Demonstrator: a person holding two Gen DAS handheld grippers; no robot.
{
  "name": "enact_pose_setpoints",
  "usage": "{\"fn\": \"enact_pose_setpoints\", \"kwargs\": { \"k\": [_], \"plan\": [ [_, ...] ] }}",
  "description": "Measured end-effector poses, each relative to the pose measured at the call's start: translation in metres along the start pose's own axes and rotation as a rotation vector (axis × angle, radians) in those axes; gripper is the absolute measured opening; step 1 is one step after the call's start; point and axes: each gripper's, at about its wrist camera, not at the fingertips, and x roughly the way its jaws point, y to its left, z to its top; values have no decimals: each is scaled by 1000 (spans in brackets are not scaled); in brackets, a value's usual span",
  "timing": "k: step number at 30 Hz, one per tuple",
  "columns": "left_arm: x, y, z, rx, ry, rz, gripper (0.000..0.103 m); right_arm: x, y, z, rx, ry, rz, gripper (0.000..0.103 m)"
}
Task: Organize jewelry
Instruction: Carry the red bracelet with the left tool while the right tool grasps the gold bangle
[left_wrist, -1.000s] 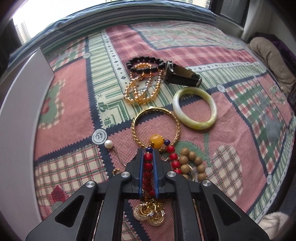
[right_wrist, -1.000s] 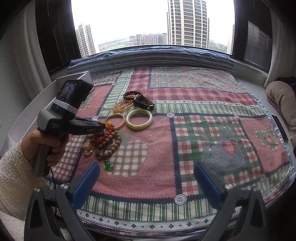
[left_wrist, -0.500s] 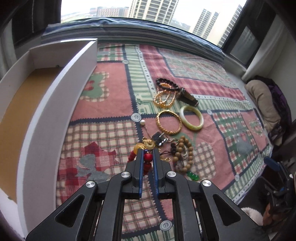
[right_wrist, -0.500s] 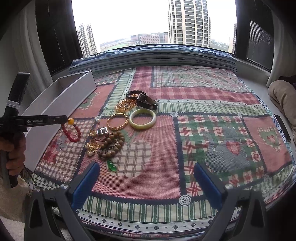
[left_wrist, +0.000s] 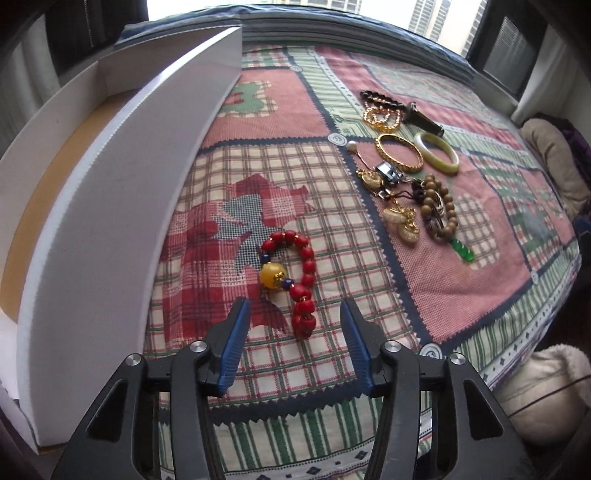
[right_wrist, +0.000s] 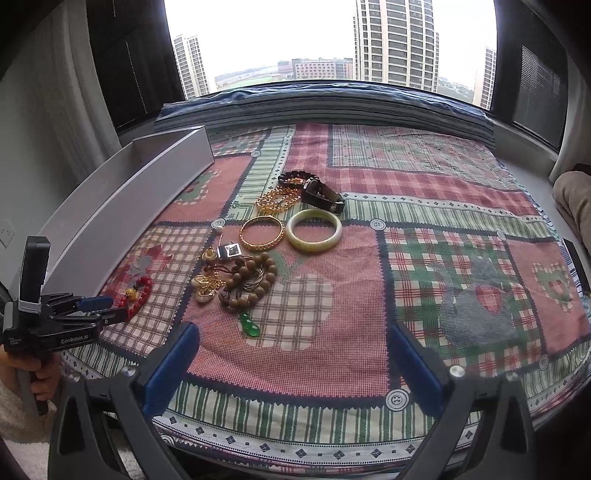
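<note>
Nearest in the left wrist view, the left claw (left_wrist: 295, 325) is released, its blue-padded fingers (left_wrist: 236, 332) spread wide above the patchwork plaid bedspread (left_wrist: 332, 280). Just beyond the fingertips and between them lies the red bead bracelet with a large amber bead (left_wrist: 291, 269), resting in a loose curl on the bedspread, touching neither finger. To its left runs the long white wall of the open cardboard box (left_wrist: 122, 177), whose brown floor shows behind the wall.

In the right wrist view the right claw (right_wrist: 291, 354) is likewise released and holds nothing; it hangs over the near edge of the bedspread, well apart from the jewelry.

Further out and to the right of the red bracelet sits the main cluster: a green jade pendant (left_wrist: 463, 251), a wooden bead bracelet of tan round beads (left_wrist: 439, 203), and gold earrings (left_wrist: 400, 223) tangled just beside it. Beyond them are a small silver square charm (left_wrist: 388, 173), a pearl pin (left_wrist: 351, 147), a gold chain-textured bangle (left_wrist: 399, 153) and a pale green jade bangle (left_wrist: 437, 153), the two bangles side by side. Farthest lie a gold beaded bracelet (left_wrist: 382, 118), a dark bead bracelet (left_wrist: 380, 98) and a dark-strapped wristwatch (left_wrist: 424, 120), grouped closely together.
</note>
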Motion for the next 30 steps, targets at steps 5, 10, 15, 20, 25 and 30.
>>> {"fn": "enact_pose_setpoints", "kwargs": {
  "k": [5,10,15,20,25,30],
  "plan": [
    [17,9,11,-80,44,13,51,-2,2,-1,-9,-3,1,103],
    [31,12,14,-126,55,49,49,-4,-1,-1,1,-8,-3,103],
    [35,32,18,-223,67,16,23,2,-8,20,-27,-20,95,103],
    [35,33,17,-215,42,23,15,61,-7,71,-74,86,257,99],
    [31,23,15,-205,29,26,15,152,30,94,-158,276,349,44],
    [24,20,18,-206,9,9,15,209,41,114,-29,388,358,27]
  ]
}}
